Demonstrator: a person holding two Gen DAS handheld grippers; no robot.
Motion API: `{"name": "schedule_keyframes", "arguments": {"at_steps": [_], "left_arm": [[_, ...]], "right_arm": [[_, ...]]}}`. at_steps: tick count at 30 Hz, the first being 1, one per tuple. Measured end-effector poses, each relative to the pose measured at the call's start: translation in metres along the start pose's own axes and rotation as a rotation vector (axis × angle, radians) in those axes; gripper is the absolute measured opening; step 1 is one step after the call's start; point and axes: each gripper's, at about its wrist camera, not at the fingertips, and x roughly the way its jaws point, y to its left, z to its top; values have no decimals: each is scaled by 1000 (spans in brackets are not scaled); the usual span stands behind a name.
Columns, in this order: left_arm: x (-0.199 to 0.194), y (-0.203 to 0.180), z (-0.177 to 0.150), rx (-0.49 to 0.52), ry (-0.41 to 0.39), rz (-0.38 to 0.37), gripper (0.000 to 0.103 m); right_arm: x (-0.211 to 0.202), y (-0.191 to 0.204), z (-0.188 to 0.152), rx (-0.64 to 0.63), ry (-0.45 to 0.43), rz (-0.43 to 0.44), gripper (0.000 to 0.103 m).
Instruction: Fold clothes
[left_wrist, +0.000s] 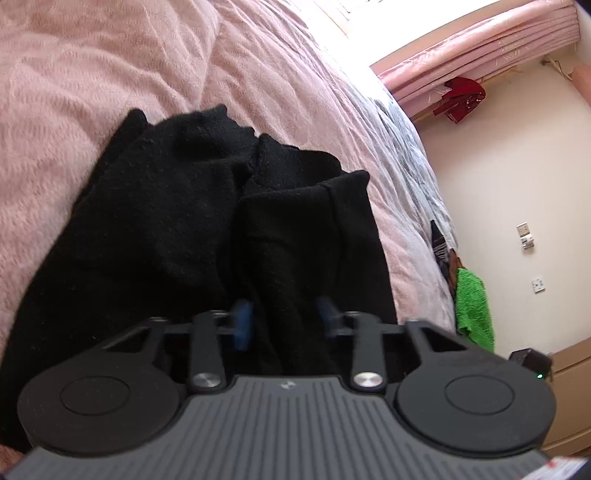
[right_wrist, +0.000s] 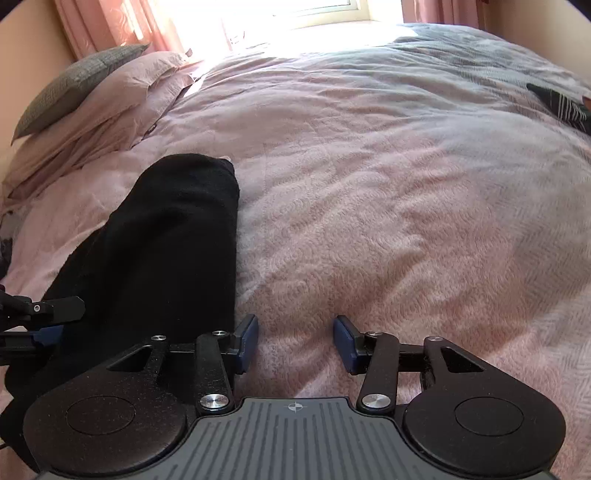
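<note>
A black knit garment (left_wrist: 177, 221) lies bunched in thick folds on the pink bedspread (left_wrist: 74, 92). My left gripper (left_wrist: 284, 321) hovers low over its near edge, jaws apart, and a fold of the black cloth sits between the blue pads (left_wrist: 242, 325) without being pinched. In the right wrist view the same garment (right_wrist: 177, 236) shows as a long folded strip at the left. My right gripper (right_wrist: 295, 339) stands open just to the right of it, over bare bedspread (right_wrist: 388, 221), with nothing between its fingers. Part of the left gripper (right_wrist: 40, 314) shows at the left edge.
Pillows (right_wrist: 92, 99) lie at the head of the bed under a bright window. A striped dark garment (right_wrist: 561, 103) rests at the far right of the bed. A green towel (left_wrist: 472, 306) and other clothes hang off the bed's edge by the wall.
</note>
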Motion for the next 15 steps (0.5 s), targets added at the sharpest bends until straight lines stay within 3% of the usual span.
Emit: {"name": "schedule_keyframes", "arguments": {"at_steps": [2,5,8,12,15], "left_arm": [[-9,-1,4,18,-16,-22,10],[-35,-20,13,167,-88,-1,10],[-64,-27,23,274,-163,42,10],[-81,5,27,268,-188,111,10],[-77,49,24,175,-167,140,10]], "right_arm": [[1,8,4,-36,9,-8,40],[-2,31,9,-116,12,3,32],[-2,63,9,-227,-6,-19,32],[3,103,2,-349,-50,-6,32],[12,124,-4,-401,-48,19,32]]}}
